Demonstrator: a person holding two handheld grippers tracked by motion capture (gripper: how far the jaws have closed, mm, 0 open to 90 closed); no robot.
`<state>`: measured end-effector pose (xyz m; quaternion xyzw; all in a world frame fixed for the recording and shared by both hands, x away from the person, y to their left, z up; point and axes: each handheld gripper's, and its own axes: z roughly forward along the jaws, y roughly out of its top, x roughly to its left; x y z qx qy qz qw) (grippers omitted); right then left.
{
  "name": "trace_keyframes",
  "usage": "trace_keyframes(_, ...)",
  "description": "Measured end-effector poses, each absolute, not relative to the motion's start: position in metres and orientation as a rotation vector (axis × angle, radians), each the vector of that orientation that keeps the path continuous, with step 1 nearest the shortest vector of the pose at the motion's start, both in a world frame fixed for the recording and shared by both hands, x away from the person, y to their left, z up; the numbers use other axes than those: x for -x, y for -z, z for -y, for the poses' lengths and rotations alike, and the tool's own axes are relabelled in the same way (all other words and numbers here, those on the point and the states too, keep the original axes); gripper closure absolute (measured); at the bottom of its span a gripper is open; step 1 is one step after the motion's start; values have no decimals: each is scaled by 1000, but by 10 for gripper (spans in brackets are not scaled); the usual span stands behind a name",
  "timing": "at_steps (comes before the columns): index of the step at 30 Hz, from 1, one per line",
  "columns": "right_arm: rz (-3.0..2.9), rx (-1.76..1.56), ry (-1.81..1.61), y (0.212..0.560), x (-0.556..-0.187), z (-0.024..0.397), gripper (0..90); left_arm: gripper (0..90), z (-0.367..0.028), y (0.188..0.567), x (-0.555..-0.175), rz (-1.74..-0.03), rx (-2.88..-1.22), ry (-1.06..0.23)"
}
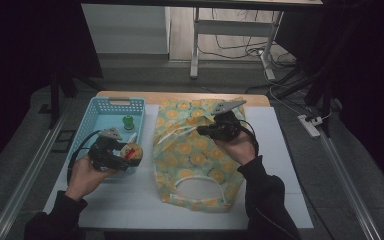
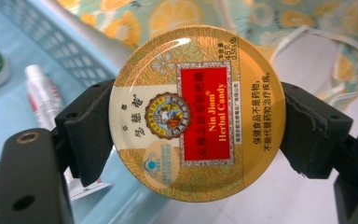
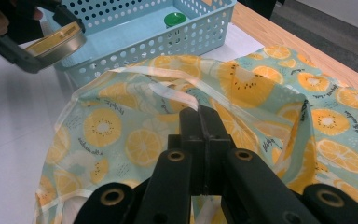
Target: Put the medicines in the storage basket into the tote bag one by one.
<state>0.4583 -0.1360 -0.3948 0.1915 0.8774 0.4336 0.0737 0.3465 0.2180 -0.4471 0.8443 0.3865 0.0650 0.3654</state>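
My left gripper (image 1: 130,152) is shut on a round gold candy tin (image 2: 198,112) with a red label; its pads press on the tin's two sides. In the high view the candy tin (image 1: 131,150) hangs over the near right corner of the blue basket (image 1: 92,117). My right gripper (image 1: 202,131) is shut on a white strap (image 3: 175,96) of the lemon-print bag (image 1: 195,150) and holds it lifted off the table. In the right gripper view the candy tin (image 3: 58,39) appears at the upper left in the left gripper's jaws, just outside the blue basket (image 3: 168,39).
The basket holds a green-capped jar (image 1: 128,121) and a white tube (image 2: 42,88). The bag lies on a white mat (image 1: 280,165) covering a wooden table (image 1: 180,96). Metal rails run along both table sides; desk legs and cables stand behind.
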Motion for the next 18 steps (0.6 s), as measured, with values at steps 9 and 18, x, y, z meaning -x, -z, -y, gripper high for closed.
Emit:
trace_keyframes(9,-2635,-575,-1295,396,-459,136,900,203,-197,446,-336,-920,-2193,-154)
trace_keyframes(18,-2636,-574,-1291,396,-460,136,900,203,-167,445,-335,-829,-2228,-129)
